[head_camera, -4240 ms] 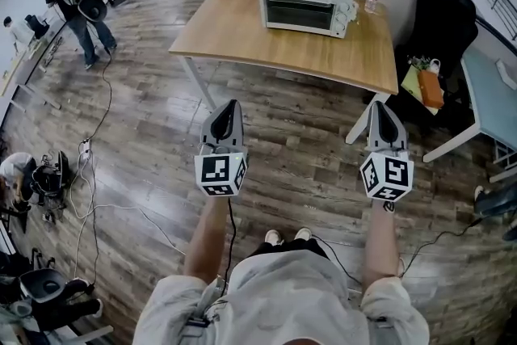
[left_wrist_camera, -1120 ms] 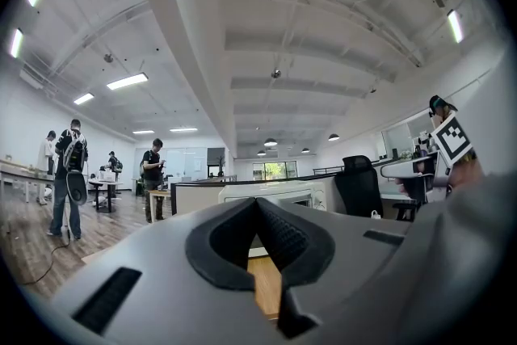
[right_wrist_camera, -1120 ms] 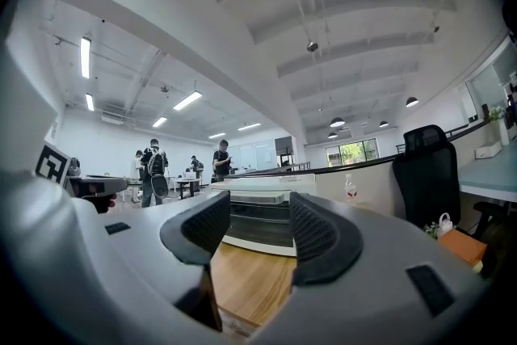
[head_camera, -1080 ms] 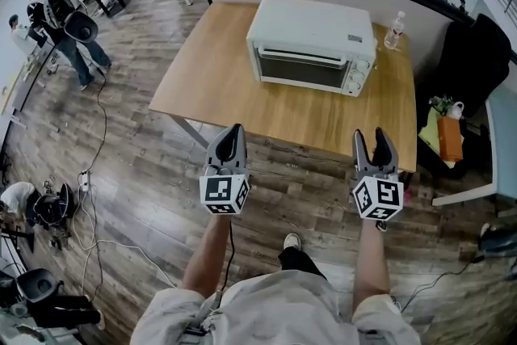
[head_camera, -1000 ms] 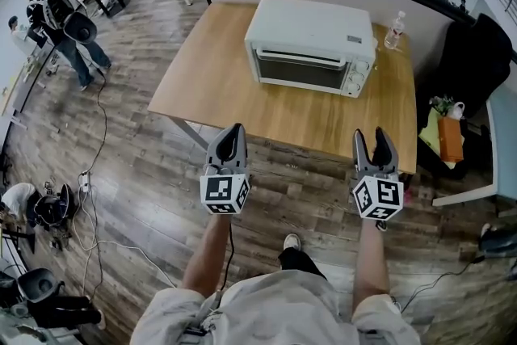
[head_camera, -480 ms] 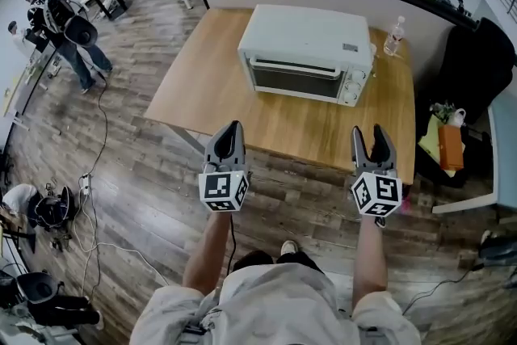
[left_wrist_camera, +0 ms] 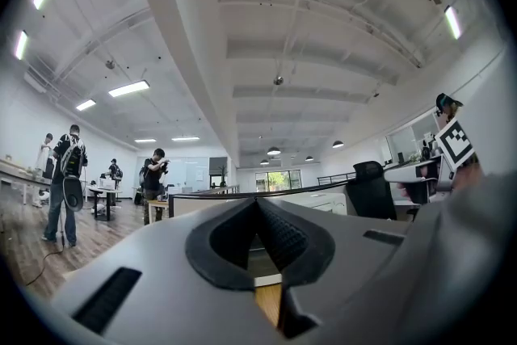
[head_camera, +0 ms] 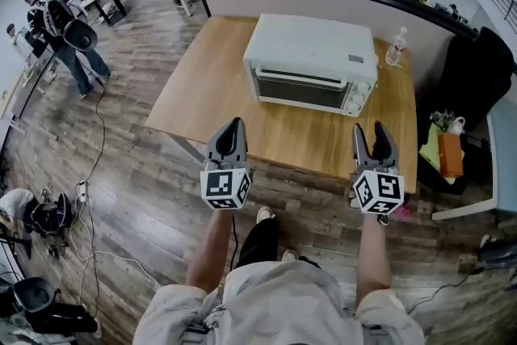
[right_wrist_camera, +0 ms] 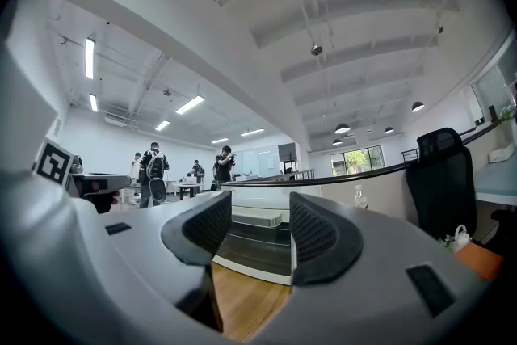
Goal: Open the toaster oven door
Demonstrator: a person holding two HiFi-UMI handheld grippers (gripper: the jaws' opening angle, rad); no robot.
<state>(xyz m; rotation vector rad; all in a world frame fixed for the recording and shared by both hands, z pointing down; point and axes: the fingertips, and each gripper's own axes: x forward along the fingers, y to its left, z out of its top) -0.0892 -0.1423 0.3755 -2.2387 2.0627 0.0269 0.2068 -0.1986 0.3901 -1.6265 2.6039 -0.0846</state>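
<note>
change vs 4.2 s ago: toaster oven sits much nearer and larger in the head view; right jaws were together then and are apart now.
change vs 0.5 s ago: grippers hold the same pose; one leg is now stepped forward.
oven: on the wooden table, towards its back edge, well apart from both grippers; door is closed.
left gripper: jaw tips pressed together, nothing pinched, held over the table's near edge.
right gripper: jaws spread, nothing held.
right gripper view only: oven front framed between the jaws, with a bottle behind it.
left gripper view only: just a sliver of table through the closed jaws.
head view only: whole tabletop, with people far left.
writing: small label on the oven top, too small to read.
</note>
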